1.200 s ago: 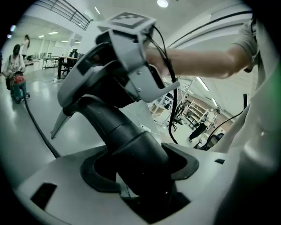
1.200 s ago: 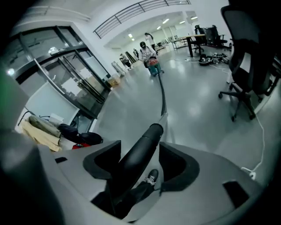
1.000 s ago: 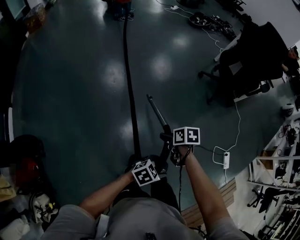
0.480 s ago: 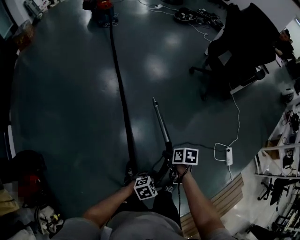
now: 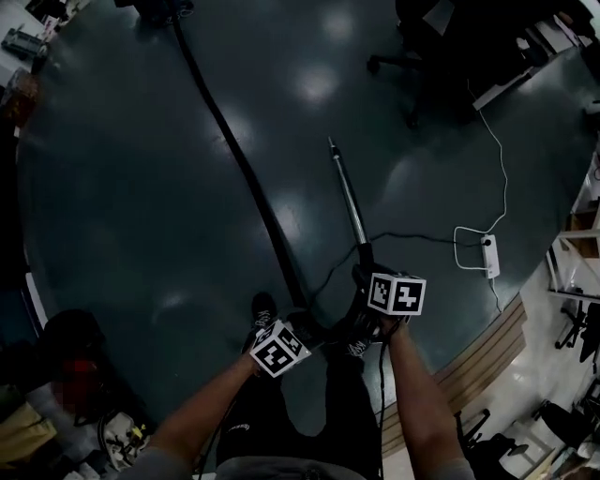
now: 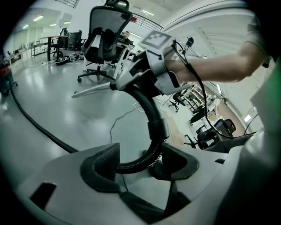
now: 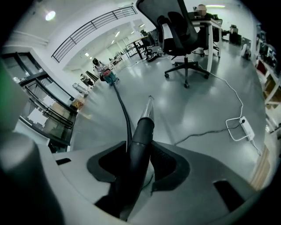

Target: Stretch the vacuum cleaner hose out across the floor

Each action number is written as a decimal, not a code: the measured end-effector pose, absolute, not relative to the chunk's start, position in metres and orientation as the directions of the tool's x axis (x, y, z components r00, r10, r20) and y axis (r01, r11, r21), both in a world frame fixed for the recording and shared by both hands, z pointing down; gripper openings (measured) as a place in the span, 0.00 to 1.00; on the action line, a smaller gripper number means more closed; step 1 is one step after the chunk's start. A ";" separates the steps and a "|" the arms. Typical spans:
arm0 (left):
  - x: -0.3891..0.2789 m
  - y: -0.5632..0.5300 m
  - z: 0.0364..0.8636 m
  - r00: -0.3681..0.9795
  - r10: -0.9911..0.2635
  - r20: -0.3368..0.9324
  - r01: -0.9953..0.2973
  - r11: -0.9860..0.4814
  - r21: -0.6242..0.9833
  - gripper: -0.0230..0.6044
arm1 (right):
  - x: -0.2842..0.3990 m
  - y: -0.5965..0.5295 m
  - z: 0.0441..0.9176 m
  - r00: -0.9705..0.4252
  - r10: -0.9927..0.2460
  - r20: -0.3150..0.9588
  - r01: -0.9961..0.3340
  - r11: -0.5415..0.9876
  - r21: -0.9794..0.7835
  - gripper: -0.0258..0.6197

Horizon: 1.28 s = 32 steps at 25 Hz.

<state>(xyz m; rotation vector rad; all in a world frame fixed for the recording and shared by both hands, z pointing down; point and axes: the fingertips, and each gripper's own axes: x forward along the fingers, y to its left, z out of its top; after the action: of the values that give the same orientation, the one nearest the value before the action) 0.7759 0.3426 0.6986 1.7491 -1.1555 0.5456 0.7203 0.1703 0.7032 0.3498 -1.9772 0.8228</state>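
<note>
The black vacuum hose [image 5: 230, 150] runs from the vacuum body [image 5: 155, 9] at the far top left across the dark floor to my feet. Its ribbed end [image 6: 134, 165] crosses the wide gap of my left gripper [image 6: 138, 165]; the pads stand apart and I see no pinch. From there the hose curves up through a cuff [image 6: 157, 127] to the black wand handle [image 7: 139, 149]. My right gripper [image 7: 138, 166] is closing its jaws on that handle, and the pads sit against it. The metal wand [image 5: 347, 192] points forward, away from me.
An office chair [image 7: 182, 30] stands ahead on the right. A white power strip [image 5: 487, 255] with its cable lies on the floor to the right, and a thin black cord [image 5: 412, 236] crosses toward it. Wooden flooring [image 5: 487, 361] and shelving border the right side. Clutter [image 5: 66, 375] sits lower left.
The head view has shifted, so the vacuum body now sits farther off at the top left and more hose shows. Both grippers, hose end and wand have moved toward the lower right.
</note>
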 end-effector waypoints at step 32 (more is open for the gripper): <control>0.882 0.229 0.906 0.596 -0.162 0.787 -0.761 -0.429 0.487 0.51 | 0.994 0.120 0.915 -0.480 -0.538 0.693 -0.871 0.195 -0.452 0.31</control>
<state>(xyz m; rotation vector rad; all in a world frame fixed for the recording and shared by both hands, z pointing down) 0.8822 0.2288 0.9061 1.9222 -0.7381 0.8359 0.9938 0.1201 0.9146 1.3196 -2.0952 1.1913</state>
